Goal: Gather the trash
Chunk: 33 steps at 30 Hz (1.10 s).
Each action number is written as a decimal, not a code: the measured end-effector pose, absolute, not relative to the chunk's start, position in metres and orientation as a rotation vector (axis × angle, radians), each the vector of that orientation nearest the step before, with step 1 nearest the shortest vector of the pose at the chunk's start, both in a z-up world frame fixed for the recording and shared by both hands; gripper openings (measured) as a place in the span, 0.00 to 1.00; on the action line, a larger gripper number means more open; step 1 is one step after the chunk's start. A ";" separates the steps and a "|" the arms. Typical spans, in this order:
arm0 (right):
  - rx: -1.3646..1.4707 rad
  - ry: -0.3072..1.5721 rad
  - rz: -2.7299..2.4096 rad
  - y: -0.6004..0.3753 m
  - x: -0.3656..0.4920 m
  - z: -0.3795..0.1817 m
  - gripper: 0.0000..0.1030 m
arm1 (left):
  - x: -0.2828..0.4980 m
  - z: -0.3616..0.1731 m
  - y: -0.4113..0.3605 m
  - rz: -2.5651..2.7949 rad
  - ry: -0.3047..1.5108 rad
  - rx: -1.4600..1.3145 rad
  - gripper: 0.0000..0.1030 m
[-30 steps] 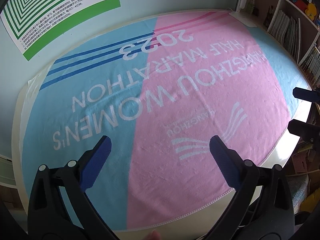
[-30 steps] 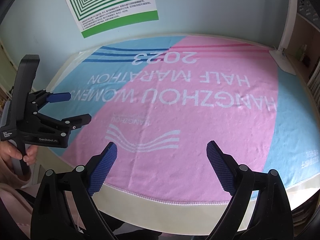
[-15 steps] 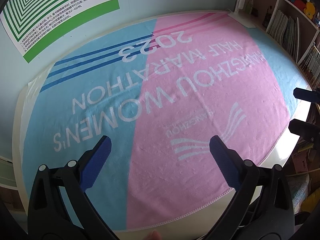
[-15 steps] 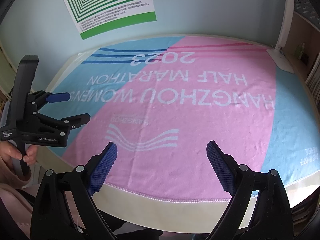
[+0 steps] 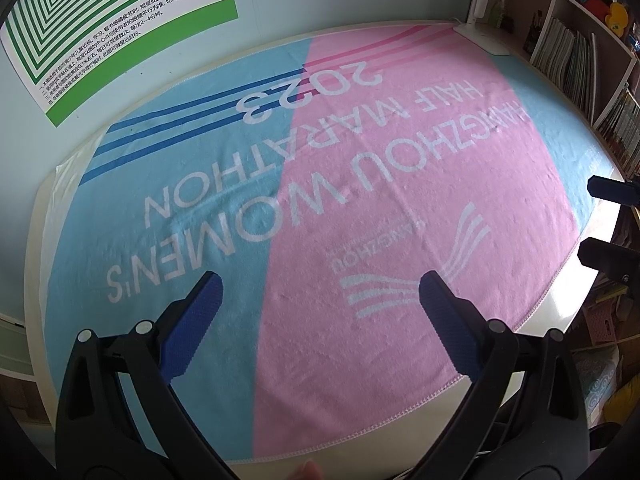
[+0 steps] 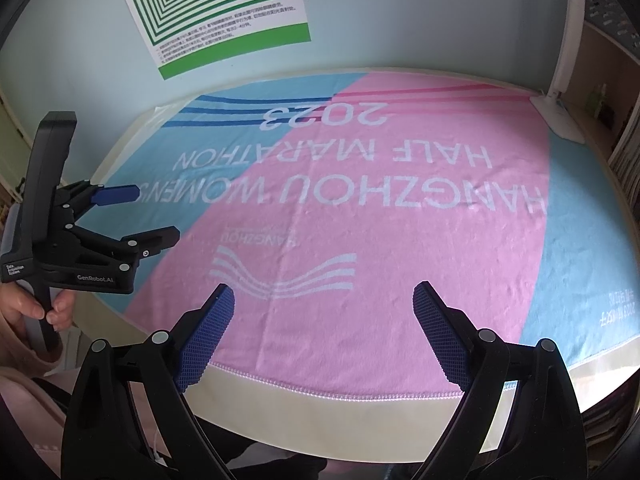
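Observation:
No trash shows in either view. A pink and light-blue towel (image 5: 360,200) printed "HANGZHOU WOMEN'S HALF MARATHON 2023" covers the table; it also shows in the right wrist view (image 6: 380,240). My left gripper (image 5: 320,284) is open and empty above the towel's near left part. It also appears from the side in the right wrist view (image 6: 156,212), held by a hand at the table's left edge. My right gripper (image 6: 324,296) is open and empty above the near edge. Its fingertips (image 5: 604,190) show at the right edge of the left wrist view.
A white desk lamp (image 6: 564,92) stands at the back right corner of the table, its base (image 5: 486,38) also in the left wrist view. A green-striped poster (image 6: 216,12) hangs on the wall behind. Bookshelves (image 5: 580,52) stand to the right. The cream table rim (image 6: 320,384) runs along the front.
Both grippers stay open and nearly still. The views have shifted only slightly.

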State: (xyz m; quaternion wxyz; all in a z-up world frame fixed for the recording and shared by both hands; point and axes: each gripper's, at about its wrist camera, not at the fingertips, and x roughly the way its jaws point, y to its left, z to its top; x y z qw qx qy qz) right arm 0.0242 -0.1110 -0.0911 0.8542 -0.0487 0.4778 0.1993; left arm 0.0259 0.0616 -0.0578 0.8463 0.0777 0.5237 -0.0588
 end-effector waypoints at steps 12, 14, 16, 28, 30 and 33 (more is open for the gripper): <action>-0.097 1.011 0.408 -0.112 0.023 -0.092 0.88 | 0.025 -0.059 0.064 -0.130 1.107 0.162 0.93; -0.096 1.012 0.408 -0.113 0.023 -0.092 0.88 | 0.026 -0.060 0.064 -0.132 1.107 0.161 0.93; -0.100 1.011 0.407 -0.112 0.023 -0.092 0.88 | 0.027 -0.060 0.064 -0.137 1.106 0.163 0.93; -0.102 1.007 0.402 -0.111 0.023 -0.090 0.88 | 0.028 -0.060 0.064 -0.136 1.088 0.168 0.93; -0.100 1.006 0.399 -0.111 0.023 -0.089 0.88 | 0.029 -0.060 0.064 -0.137 1.092 0.168 0.93; -0.100 1.007 0.398 -0.111 0.023 -0.089 0.88 | 0.029 -0.062 0.065 -0.136 1.102 0.166 0.93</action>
